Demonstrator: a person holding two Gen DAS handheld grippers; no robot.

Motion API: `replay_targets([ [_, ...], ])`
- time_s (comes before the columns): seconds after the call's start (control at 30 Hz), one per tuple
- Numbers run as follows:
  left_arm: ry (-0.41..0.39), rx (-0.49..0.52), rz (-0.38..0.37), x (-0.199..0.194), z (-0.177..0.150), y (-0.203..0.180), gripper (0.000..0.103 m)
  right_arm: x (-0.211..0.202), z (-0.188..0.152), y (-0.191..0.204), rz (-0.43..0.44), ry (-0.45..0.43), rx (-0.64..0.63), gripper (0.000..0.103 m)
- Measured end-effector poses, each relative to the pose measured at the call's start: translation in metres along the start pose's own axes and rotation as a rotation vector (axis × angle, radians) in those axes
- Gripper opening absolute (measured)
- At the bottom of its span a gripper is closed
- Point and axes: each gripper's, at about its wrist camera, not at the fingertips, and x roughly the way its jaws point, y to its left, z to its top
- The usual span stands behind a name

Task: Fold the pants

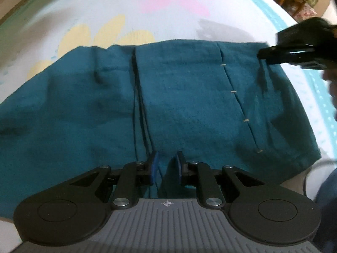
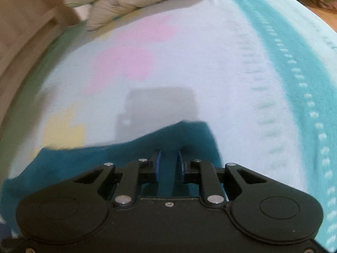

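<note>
Teal cloth sits pinched between the blue pads of my left gripper [image 1: 166, 168], jaws narrowed on a fold at the near edge of the pants [image 1: 185, 97]. My right gripper [image 2: 169, 166] likewise has a ridge of that fabric running up between its jaws, at the far corner; they look clamped on it, though blur makes this less sure. Beyond both, the pants lie spread on the bed [image 2: 189, 63], over a pale sheet with pink and yellow patches. I judge the risk is uneven pull: if one grip is shallow, that corner slips free and the fold lands crooked or bunches along the seam.
</note>
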Motion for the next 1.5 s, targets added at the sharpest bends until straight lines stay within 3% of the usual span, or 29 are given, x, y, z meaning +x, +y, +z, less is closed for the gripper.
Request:
replay_targets([
  [0.1, -0.013, 0.018, 0.007, 0.000, -0.003, -0.002, 0.018, 0.013, 0.006, -0.012, 0.002, -0.002, 0.058, 0.004],
  [0.17, -0.018, 0.018, 0.009, 0.001, -0.004, -0.002, 0.018, 0.014, 0.011, -0.016, 0.002, -0.006, 0.078, 0.001],
  [0.27, -0.015, 0.011, 0.007, 0.000, -0.005, 0.000, 0.018, 0.007, 0.016, -0.011, -0.008, -0.015, 0.061, 0.006],
  [0.33, -0.012, -0.003, -0.001, -0.001, -0.005, 0.002, 0.018, -0.009, 0.011, -0.001, -0.001, -0.037, 0.025, 0.024],
  [0.5, -0.018, -0.032, 0.002, -0.013, -0.011, 0.009, 0.018, -0.046, -0.020, 0.027, 0.084, -0.026, -0.063, 0.024],
  [0.7, -0.021, -0.059, 0.017, -0.032, -0.031, 0.025, 0.018, -0.054, -0.079, 0.064, 0.174, 0.087, -0.137, 0.024],
  [0.93, -0.021, -0.145, 0.028, -0.050, -0.052, 0.056, 0.018, -0.034, -0.131, 0.096, 0.198, 0.204, -0.191, 0.024],
  [1.07, -0.038, -0.177, 0.039, -0.059, -0.059, 0.070, 0.018, -0.033, -0.145, 0.106, 0.159, 0.198, -0.232, 0.024],
  [1.17, -0.051, -0.183, 0.044, -0.060, -0.060, 0.080, 0.018, -0.036, -0.128, 0.113, 0.152, 0.157, -0.220, 0.034],
  [1.23, -0.057, -0.179, 0.054, -0.062, -0.060, 0.085, 0.018, -0.040, -0.123, 0.125, 0.144, 0.117, -0.220, 0.061],
  [1.27, -0.061, -0.182, 0.056, -0.064, -0.060, 0.088, 0.018, -0.040, -0.122, 0.132, 0.134, 0.100, -0.232, 0.065],
  [1.5, -0.083, -0.209, 0.062, -0.070, -0.053, 0.119, 0.018, -0.014, -0.127, 0.183, 0.099, 0.068, -0.329, 0.066],
])
